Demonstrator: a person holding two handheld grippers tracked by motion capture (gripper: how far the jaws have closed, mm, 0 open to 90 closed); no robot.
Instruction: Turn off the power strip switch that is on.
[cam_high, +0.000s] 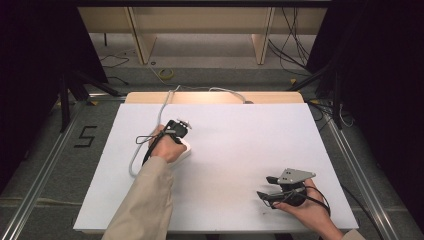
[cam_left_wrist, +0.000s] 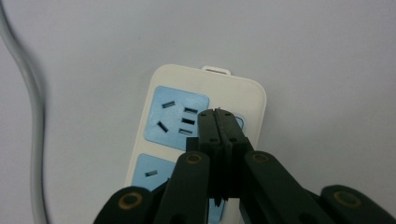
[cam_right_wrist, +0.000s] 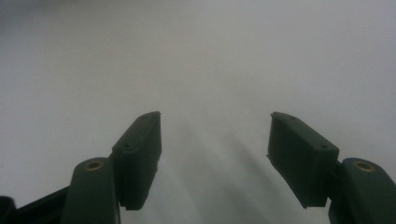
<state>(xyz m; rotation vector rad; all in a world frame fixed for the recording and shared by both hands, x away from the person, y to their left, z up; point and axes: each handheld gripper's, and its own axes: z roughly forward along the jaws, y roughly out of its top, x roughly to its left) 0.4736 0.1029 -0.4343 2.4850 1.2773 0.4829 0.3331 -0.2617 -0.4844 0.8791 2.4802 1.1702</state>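
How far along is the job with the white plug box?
Done: the left gripper has reached the power strip. In hand: its jaws are shut together, tips over the small blue button. Whether it has been pressed, I cannot tell. Left: the right gripper waits open over bare table.

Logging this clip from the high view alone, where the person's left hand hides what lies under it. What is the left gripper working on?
Observer: A white power strip with blue socket panels; the left gripper is over it, jaws closed together.
Operator: Closed on anything?
Observer: Nothing shows between them; their tips point at the strip's small blue switch.
Operator: And the right gripper?
Observer: The right gripper has its jaws wide apart with nothing between, over the bare white table.
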